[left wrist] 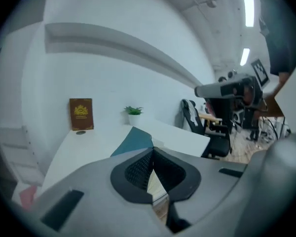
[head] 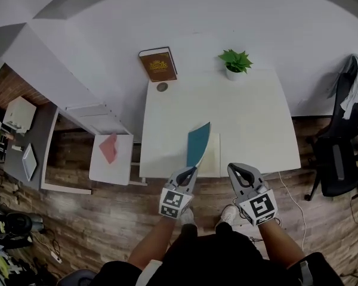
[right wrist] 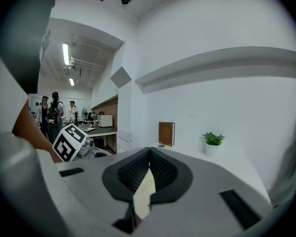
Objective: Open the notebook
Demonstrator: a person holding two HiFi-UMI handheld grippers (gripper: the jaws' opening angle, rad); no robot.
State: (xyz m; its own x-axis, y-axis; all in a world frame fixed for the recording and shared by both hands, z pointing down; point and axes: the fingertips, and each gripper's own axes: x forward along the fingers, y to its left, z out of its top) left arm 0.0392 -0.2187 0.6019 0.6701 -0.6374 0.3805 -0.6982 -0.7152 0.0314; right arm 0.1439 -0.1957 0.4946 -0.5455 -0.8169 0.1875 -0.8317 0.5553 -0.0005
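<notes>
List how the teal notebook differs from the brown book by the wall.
The teal notebook lies at the white table's near edge; the brown book stands at the far edge against the wall. The notebook's cover is raised, pinched by the left gripper; the brown book is closed and untouched. Both sit on that table.

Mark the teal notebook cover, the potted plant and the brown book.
teal notebook cover point(head: 198, 143): head view, middle of the raised cover.
potted plant point(head: 235, 59): head view, on its leaves.
brown book point(head: 158, 65): head view, front cover centre.
</notes>
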